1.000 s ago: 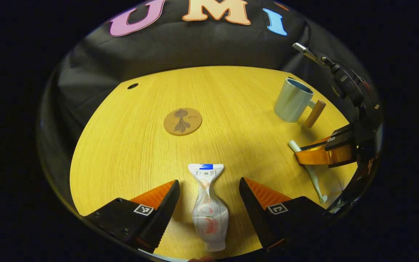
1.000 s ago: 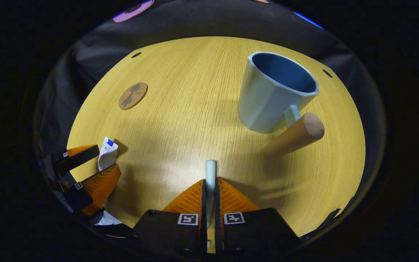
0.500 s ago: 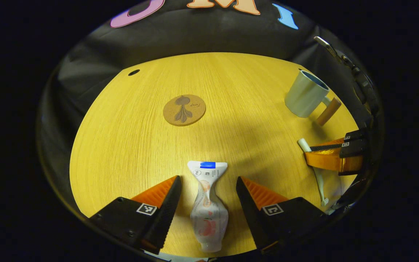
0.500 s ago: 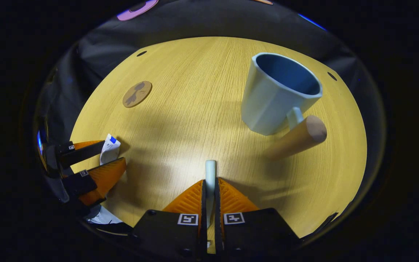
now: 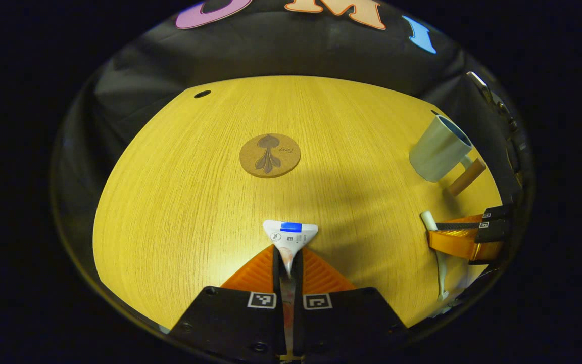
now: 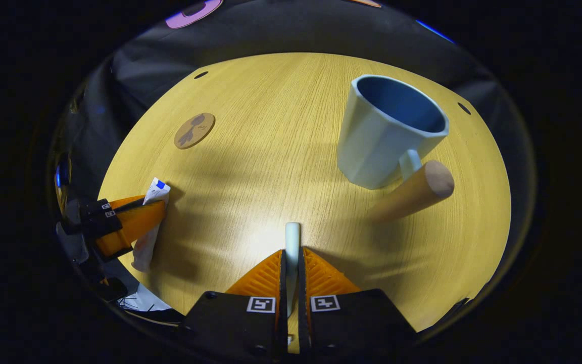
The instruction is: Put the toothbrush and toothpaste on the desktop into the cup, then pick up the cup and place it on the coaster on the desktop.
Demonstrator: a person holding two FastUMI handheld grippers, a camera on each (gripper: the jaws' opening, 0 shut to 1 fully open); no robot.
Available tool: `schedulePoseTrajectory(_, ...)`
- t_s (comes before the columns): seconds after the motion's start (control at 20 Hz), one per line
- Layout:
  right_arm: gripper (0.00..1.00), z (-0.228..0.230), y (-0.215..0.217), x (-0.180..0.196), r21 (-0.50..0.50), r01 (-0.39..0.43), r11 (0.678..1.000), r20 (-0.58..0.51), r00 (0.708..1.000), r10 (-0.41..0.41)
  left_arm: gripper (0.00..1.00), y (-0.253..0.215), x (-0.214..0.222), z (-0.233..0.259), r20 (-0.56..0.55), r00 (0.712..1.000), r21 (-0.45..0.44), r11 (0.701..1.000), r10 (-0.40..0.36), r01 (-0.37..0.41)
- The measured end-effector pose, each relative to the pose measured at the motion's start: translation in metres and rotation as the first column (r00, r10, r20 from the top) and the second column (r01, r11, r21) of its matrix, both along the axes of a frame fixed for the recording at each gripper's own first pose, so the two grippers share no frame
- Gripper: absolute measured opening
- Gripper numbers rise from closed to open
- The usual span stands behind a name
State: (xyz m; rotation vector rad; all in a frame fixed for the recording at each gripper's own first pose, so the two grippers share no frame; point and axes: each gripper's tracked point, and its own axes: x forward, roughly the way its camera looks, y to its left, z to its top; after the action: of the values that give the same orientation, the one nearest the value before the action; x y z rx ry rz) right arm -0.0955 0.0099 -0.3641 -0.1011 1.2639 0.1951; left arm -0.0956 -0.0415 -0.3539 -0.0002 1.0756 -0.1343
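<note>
On the desktop (image 5: 180,212), left claw (image 5: 288,255) pinches toothpaste (image 5: 290,233); right claw (image 6: 292,255) pinches toothbrush (image 6: 292,237).

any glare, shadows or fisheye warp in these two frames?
Left gripper view: strong barrel warp, the desktop edge bows; soft shadow band right of the coaster; all sharp. Right gripper view: bright glare patch on the wood ahead of the right gripper; the cup casts a shadow beneath its wooden handle.

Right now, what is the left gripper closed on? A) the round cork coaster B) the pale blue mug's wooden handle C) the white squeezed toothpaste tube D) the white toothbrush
C: the left gripper has both jaws pressed on the white squeezed toothpaste tube, its crimped end sticking out past the tips.
</note>
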Motion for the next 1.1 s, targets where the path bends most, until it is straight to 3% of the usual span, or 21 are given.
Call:
schedulePoseTrajectory(0.1,0.11,0.0,0.001,0.0,0.009,0.005,1.0,0.025,1.0,-0.005,0.0,-0.001,0.001,0.001,0.014,1.0,-0.006,1.0,0.001,-0.001)
schedulePoseTrajectory(0.35,0.11,0.005,0.007,0.006,0.093,0.013,0.996,0.049,0.999,-0.018,0.0,-0.009,-0.001,0.007,0.011,0.999,-0.085,0.996,0.031,-0.03)
schedulePoseTrajectory(0.6,0.11,0.017,0.012,0.016,0.149,0.008,0.989,0.131,0.991,-0.028,0.0,-0.019,-0.003,0.033,0.068,0.998,-0.106,0.994,0.01,-0.003)
schedulePoseTrajectory(1.1,0.11,0.074,0.018,0.043,0.23,-0.025,0.973,0.295,0.954,-0.046,0.0,-0.035,0.04,0.093,0.284,0.959,-0.131,0.991,0.0,0.038)
